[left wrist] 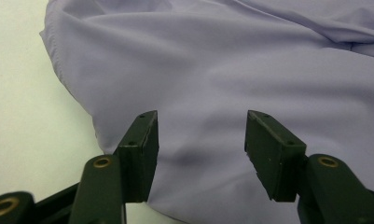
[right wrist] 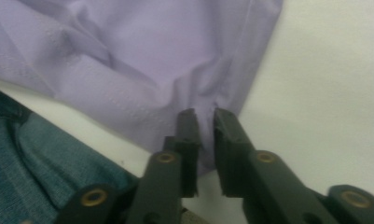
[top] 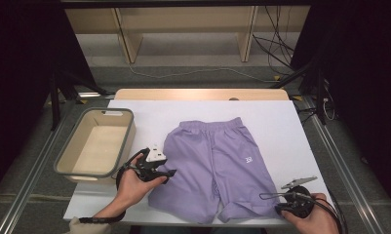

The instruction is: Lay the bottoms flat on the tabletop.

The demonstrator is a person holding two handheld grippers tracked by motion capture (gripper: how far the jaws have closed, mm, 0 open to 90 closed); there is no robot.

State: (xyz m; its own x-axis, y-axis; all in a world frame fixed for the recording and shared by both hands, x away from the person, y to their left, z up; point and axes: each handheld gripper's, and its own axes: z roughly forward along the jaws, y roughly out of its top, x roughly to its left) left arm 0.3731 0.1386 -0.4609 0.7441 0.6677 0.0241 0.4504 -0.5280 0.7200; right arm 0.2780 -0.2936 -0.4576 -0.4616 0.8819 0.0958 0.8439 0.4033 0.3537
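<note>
Lilac shorts (top: 212, 165) lie flat on the white table (top: 276, 122), waistband away from me and legs toward the near edge. My left gripper (top: 169, 174) is at the shorts' left side, open, its jaws straddling smooth fabric (left wrist: 222, 70) near the side seam without pinching it (left wrist: 201, 135). My right gripper (top: 268, 197) is at the near right leg hem. In the right gripper view its jaws (right wrist: 205, 121) stand almost together with a fold of the lilac hem (right wrist: 128, 56) caught between them.
A grey-rimmed beige basket (top: 107, 111) stands empty at the table's left, just beyond my left hand. Bare white table lies right of the shorts. The person's blue trouser leg (right wrist: 35, 158) is below the near edge. Shelving and cables stand behind the table.
</note>
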